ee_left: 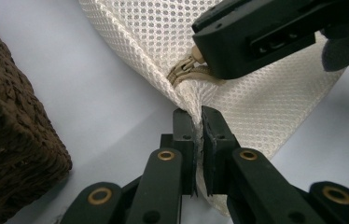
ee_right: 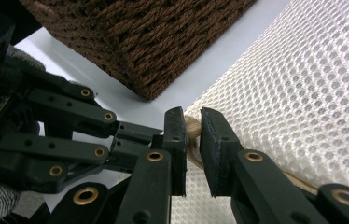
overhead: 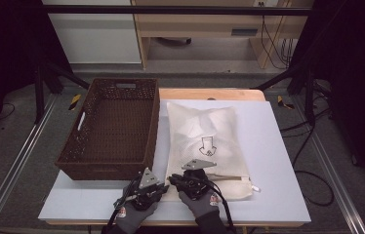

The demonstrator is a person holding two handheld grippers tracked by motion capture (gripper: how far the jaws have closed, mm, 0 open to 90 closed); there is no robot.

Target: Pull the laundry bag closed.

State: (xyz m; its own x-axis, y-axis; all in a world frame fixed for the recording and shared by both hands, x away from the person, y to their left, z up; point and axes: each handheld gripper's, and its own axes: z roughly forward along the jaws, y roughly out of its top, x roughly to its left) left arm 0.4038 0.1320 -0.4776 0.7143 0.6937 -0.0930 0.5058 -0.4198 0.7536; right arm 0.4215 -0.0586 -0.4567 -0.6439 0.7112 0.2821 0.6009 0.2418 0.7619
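Pinching the corner of the white mesh laundry bag (ee_left: 266, 116) in my left gripper (ee_left: 198, 122), I close my right gripper (ee_right: 192, 128) on its zipper pull (ee_right: 192, 127), the brown wicker basket (overhead: 112, 126) lying just beyond.

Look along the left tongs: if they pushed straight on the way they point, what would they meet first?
The left tongs already pinch the mesh bag at its corner; straight ahead, probably its zipper pull, with the right tongs on it.
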